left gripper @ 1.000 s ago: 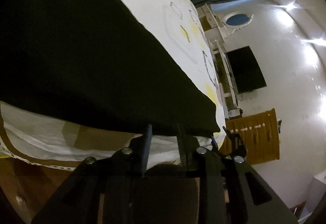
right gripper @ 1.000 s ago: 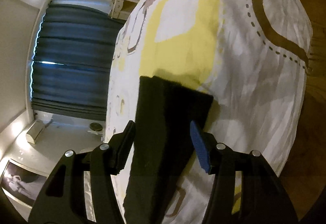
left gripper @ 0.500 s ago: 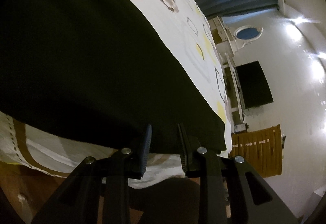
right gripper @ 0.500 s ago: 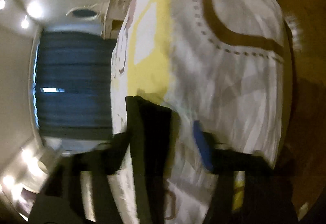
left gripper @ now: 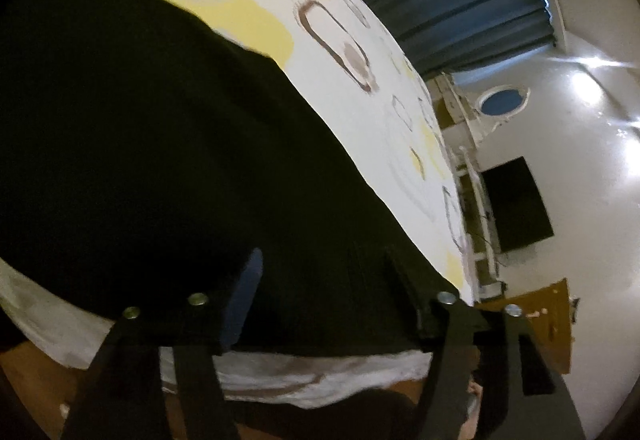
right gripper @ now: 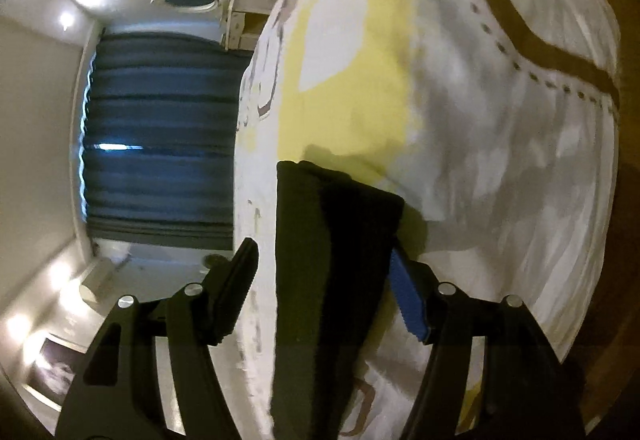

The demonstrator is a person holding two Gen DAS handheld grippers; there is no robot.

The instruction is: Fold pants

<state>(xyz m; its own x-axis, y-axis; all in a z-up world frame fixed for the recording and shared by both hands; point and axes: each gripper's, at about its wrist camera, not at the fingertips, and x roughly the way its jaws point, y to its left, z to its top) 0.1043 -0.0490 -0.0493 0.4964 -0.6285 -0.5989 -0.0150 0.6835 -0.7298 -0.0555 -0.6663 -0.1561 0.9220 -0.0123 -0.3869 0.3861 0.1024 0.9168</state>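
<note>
1. The pants [left gripper: 168, 168] are black, soft cloth lying flat on the bed [left gripper: 360, 52], over its patterned white and yellow sheet, close to the bed's near edge. In my right view a narrow folded end of them [right gripper: 332, 240] runs away from me toward the middle of the bed.
2. I judge them light and limp: they will sag and drape wherever I lift, and they carry no stiffness to hold a crease alone. Nothing fragile here, and the weave looks matte, so I expect little slip.
3. Best hold, in my judgement, is a pinch on an edge or corner through all layers at once, one gripper per corner, so the fold travels evenly.
4. My left gripper [left gripper: 320, 284] is spread wide, low over the pants near the bed's edge, holding nothing.
5. My right gripper [right gripper: 324, 276] is also spread wide, straddling the narrow end, one finger on each side. Whether the blue pad [right gripper: 404, 304] touches the cloth I cannot tell.
</note>
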